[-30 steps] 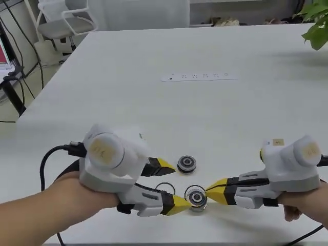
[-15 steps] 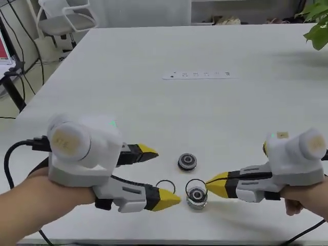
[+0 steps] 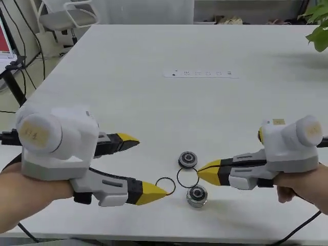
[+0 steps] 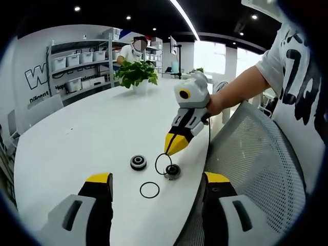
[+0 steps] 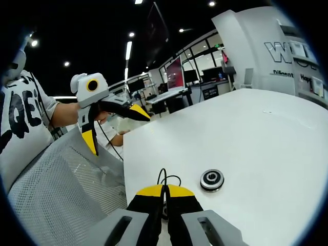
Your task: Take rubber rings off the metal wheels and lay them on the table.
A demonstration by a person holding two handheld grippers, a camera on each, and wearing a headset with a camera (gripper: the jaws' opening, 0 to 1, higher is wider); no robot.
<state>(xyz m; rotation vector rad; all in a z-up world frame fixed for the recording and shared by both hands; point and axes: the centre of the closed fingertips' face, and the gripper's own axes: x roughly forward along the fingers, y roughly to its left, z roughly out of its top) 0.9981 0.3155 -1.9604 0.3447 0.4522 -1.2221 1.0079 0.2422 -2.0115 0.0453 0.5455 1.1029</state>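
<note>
— How far along does it look?

— About halfway, I'd say. One loose ring (image 3: 174, 184) lies flat on the surface (image 3: 205, 113), so that one is done. A second ring (image 3: 178, 178) is off its wheel but not yet laid down.

— Where is that second ring?

— It hangs from the right tongs (image 3: 200, 171), whose tips are pressed together on the rubber. In the head view it dangles just above the near wheel (image 3: 197, 196), at about 11 o'clock from it. That wheel shows bare metal, so I take it as stripped.

— And the left tongs?

— The left tongs (image 3: 143, 165) are spread wide and pinch nothing. They are at 9 o'clock of the near wheel, with the lower tip just beside the loose ring.

— What's left, then?

— The far wheel (image 3: 187, 160), at 12 o'clock from the near one, has a dark band around its rim. That looks like a ring not yet pulled, though it is too small to be certain.

— So the remaining work?

— Lay the pinched ring on a bare patch of the surface, perhaps beside the loose one at 9 o'clock. Then strip the far wheel, if that band is indeed rubber.
</note>
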